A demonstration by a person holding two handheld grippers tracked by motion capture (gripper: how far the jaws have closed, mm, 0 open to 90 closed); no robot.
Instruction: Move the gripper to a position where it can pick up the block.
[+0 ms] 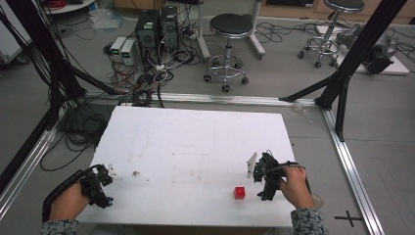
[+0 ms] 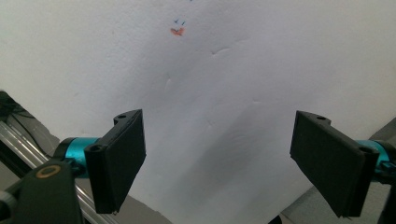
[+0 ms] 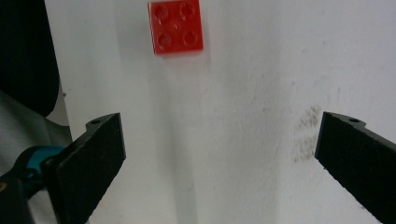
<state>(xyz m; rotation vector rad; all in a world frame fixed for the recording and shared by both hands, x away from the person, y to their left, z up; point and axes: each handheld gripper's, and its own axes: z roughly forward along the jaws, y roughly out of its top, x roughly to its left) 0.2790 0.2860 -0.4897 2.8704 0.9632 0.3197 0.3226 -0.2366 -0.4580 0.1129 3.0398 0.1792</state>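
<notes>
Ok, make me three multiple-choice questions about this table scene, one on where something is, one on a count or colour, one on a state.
1. Where does the red brick lie on the white board?
A. near its far left corner
B. near its front edge, beside the right claw
C. in the left claw

2. How many studs show on top of the brick?
A. two
B. four
C. eight

3. How does the right claw stand?
A. shut on the brick
B. shut on nothing
C. open, with the brick ahead of it

Answers:
1 B: in the high view the brick sits close to the board's near edge, just left of the right claw.
2 B: the right gripper view shows a two-by-two set of studs.
3 C: in that view the jaws stand wide apart with bare board between them, the brick beyond.
</notes>
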